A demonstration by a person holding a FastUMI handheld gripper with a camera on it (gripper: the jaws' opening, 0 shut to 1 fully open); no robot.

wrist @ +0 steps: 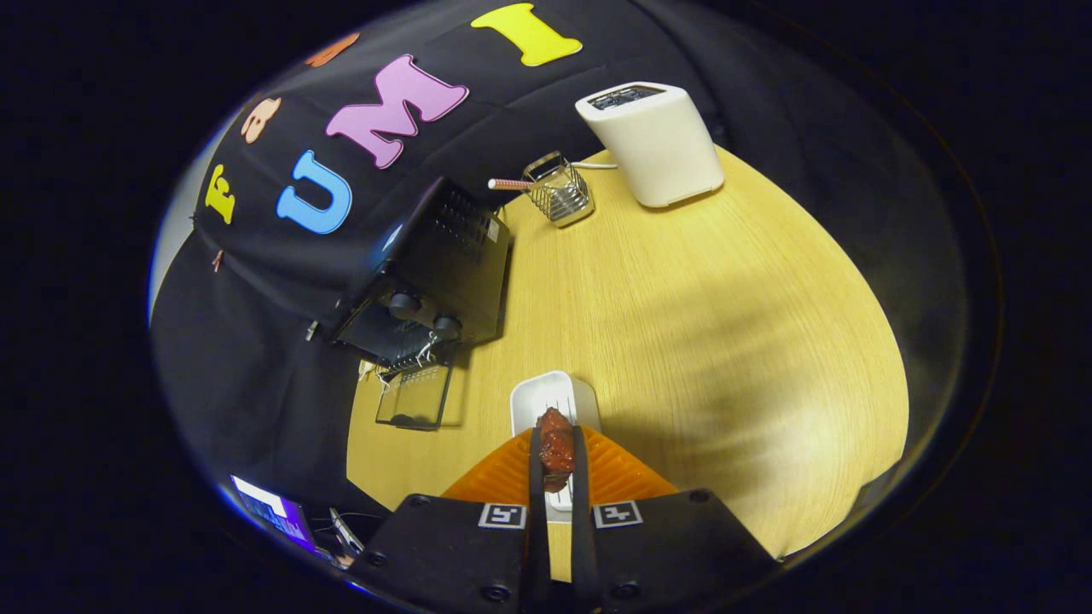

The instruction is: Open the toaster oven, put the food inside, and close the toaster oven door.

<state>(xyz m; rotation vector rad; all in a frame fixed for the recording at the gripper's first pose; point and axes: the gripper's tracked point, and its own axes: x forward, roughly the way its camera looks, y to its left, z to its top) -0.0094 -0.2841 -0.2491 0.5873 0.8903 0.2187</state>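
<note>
My gripper (556,437) is shut on a dark red piece of food (556,449), which is pinched between both fingers and lifted above a white rectangular dish (539,394) on the wooden table (699,341). The black toaster oven (435,273) stands beyond and to the left of the fingers, near the booth's wall. Its glass door (415,395) hangs open and lies flat toward the table. Two knobs (424,314) show on its front panel.
A white pop-up toaster (653,141) stands at the far side of the table. A small wire basket (559,189) with a striped stick in it sits beside it. A lit screen (273,510) shows low on the left, off the table.
</note>
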